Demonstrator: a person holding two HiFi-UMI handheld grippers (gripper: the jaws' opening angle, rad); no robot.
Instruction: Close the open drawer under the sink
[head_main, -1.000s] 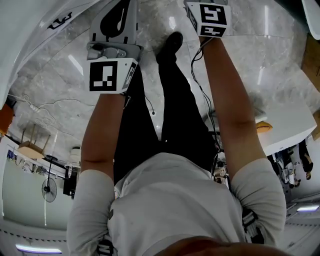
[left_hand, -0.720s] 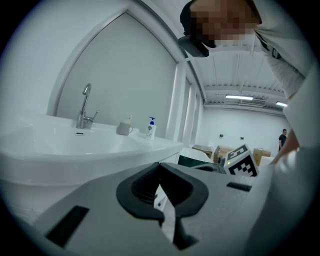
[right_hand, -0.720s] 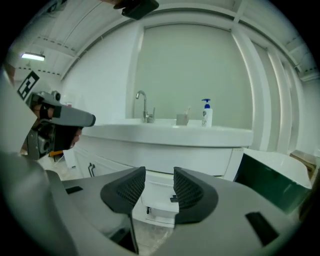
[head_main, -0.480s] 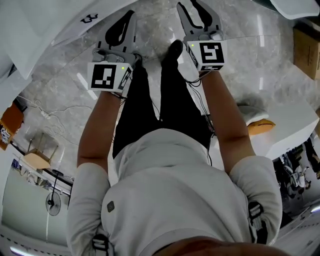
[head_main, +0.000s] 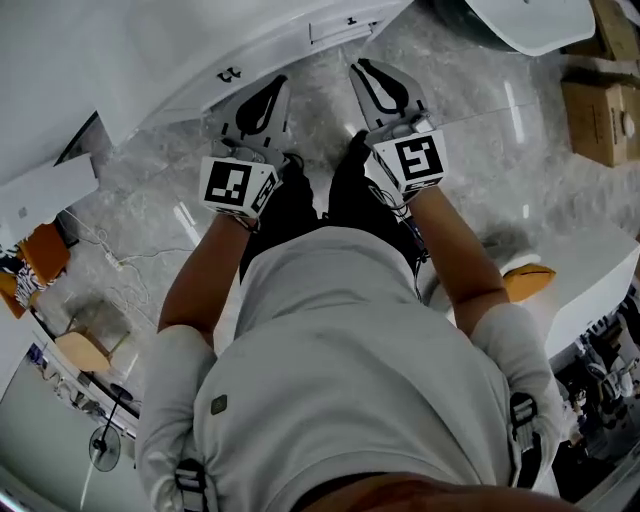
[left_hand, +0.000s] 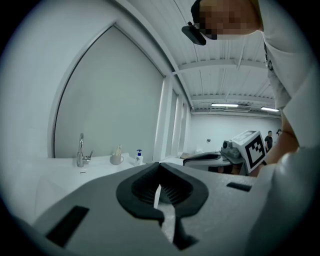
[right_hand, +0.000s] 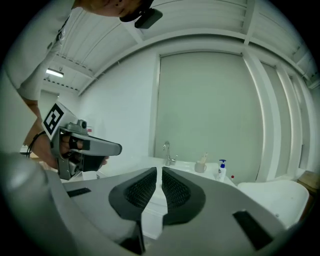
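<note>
Standing on the marble floor (head_main: 150, 190), the person is facing the white vanity (head_main: 150, 60), whose counter is carrying the sink faucet (right_hand: 166, 151), a cup (right_hand: 201, 166) and a soap bottle (right_hand: 221, 170). The drawer (head_main: 345, 28) is showing as a white panel on the cabinet face just ahead of both tools; whether it is sitting out or flush, I am not able to tell. The left gripper (left_hand: 159, 166) is hovering near counter height with its jaws pressed together and empty. The right gripper (right_hand: 159, 171) has just been closing and is showing only a slim gap with nothing in it. Neither is touching the drawer. Judging from this, the push is either pending or finished. If pending, the next move is calling for lowering a narrowed tool to the front panel and pressing straight in.
</note>
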